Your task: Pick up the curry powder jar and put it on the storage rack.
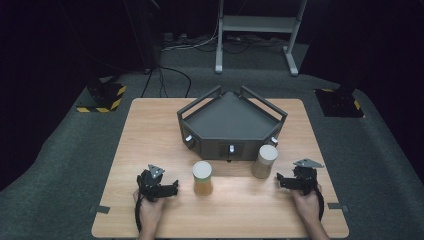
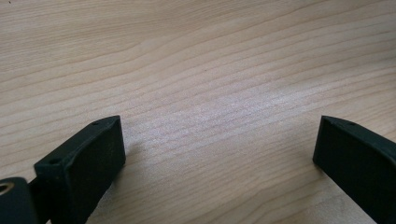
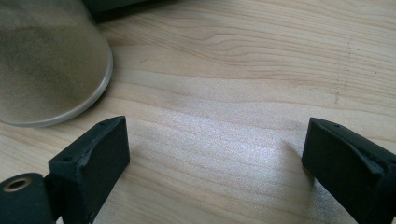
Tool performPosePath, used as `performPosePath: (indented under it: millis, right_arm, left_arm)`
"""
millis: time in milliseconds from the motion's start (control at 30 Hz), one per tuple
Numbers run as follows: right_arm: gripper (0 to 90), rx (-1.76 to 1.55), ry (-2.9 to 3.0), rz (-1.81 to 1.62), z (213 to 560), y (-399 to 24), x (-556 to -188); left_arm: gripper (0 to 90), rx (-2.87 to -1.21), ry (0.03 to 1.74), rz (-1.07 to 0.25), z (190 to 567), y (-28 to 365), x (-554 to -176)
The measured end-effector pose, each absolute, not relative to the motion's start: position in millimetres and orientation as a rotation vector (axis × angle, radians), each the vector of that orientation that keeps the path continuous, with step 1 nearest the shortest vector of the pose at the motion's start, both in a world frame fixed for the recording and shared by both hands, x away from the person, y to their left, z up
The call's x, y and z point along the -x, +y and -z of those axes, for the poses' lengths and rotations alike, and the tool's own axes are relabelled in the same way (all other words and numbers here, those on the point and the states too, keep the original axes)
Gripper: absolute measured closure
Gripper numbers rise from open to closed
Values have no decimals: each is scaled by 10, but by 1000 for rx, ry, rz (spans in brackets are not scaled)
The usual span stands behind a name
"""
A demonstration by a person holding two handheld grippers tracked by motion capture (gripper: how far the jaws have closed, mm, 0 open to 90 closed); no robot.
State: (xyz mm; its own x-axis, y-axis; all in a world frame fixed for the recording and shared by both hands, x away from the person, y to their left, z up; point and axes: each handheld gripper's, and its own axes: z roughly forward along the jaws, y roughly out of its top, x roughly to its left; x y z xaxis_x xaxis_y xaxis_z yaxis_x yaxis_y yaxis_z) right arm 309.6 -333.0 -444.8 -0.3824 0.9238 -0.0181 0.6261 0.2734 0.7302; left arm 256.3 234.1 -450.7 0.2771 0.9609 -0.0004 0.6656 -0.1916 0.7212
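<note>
two upright cylinders stand on the wooden table (image 1: 150, 130), just in front of a dark grey tray (image 1: 232, 120) with raised rails and small knobs on its front faces. the amber cylinder (image 1: 202, 178) with a pale top stands left of centre; the beige cylinder (image 1: 264, 161) stands to the right, closer to the tray's front-right corner. the two are apart from each other, and neither is touched by anything.

the left gripper (image 1: 172, 187) sits low over the table just left of the amber cylinder, held by the person's left hand (image 1: 149, 210). in the left gripper view its black jaws are spread wide with bare wood between them — nothing held.

the right gripper (image 1: 281, 181) is near the beige cylinder, just right of and a little nearer than its base, held by the right hand (image 1: 307, 205). in the right gripper view its jaws also stand wide apart over bare wood, and the beige cylinder's rounded base lies up and to the left of the left jaw, outside the gap.
</note>
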Motion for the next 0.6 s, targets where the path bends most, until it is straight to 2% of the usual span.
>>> performPosePath:
  millis: [600]
  right_arm:
    - [72,-1396,2106,-899,4448,-3330,-3097]
  left_arm:
    - [19,-1943,1454,-607,4501,2358,-2575]
